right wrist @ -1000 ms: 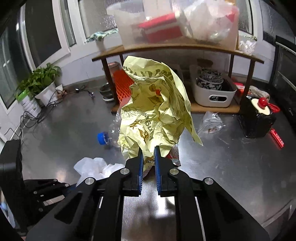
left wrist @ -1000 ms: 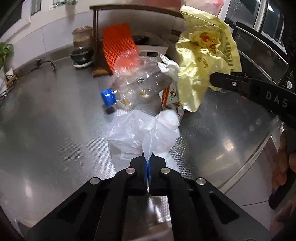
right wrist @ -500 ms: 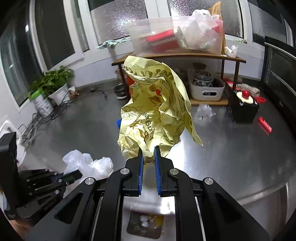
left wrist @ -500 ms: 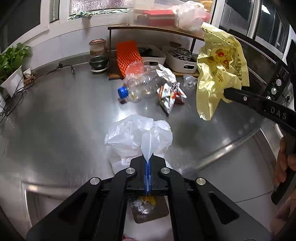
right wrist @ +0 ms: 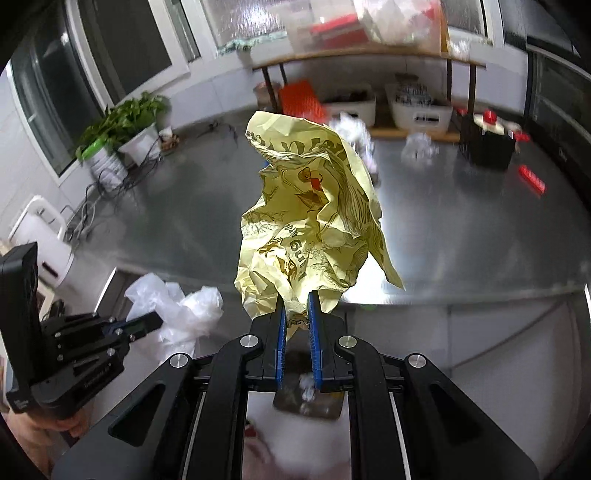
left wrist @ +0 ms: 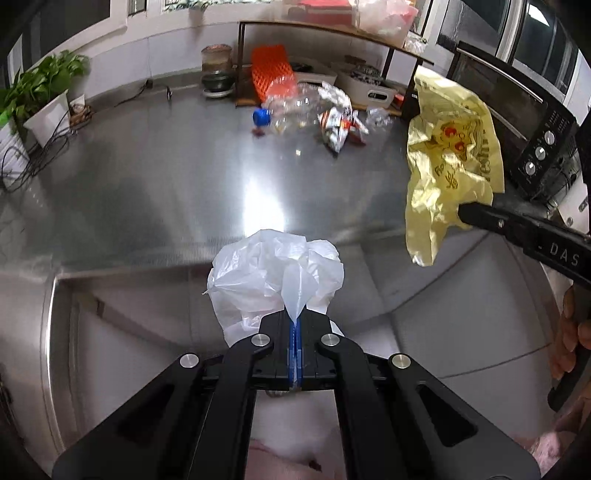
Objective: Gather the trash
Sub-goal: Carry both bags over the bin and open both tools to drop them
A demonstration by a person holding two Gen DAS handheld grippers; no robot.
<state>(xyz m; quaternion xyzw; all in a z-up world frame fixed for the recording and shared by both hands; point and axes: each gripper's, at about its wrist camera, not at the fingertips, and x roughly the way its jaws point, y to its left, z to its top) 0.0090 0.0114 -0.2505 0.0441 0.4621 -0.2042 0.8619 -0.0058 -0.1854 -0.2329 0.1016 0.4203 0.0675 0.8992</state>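
Observation:
My left gripper (left wrist: 294, 326) is shut on a crumpled white plastic bag (left wrist: 269, 273), held past the front edge of the steel counter (left wrist: 166, 184). My right gripper (right wrist: 296, 312) is shut on a crumpled yellow printed bag (right wrist: 310, 221), also held off the counter edge. The left wrist view has the yellow bag (left wrist: 448, 162) at the right in the right gripper (left wrist: 465, 214). The right wrist view has the white bag (right wrist: 177, 306) at lower left in the left gripper (right wrist: 155, 319). Far back on the counter lie a crushed clear bottle with a blue cap (left wrist: 284, 109), a snack wrapper (left wrist: 338, 127) and a clear wrapper (right wrist: 419, 149).
A wooden shelf (left wrist: 332, 33) with white baskets and an orange crate (left wrist: 267, 70) stands at the back. A black oven (left wrist: 524, 122) is at the right, a potted plant (left wrist: 37, 99) with cables at the left. Below both grippers a pale bin holds trash (right wrist: 306, 398).
Both grippers have pulled back from the pile of trash to beyond the counter's front edge, each carrying its bag. The bottle and wrappers now lie far off.

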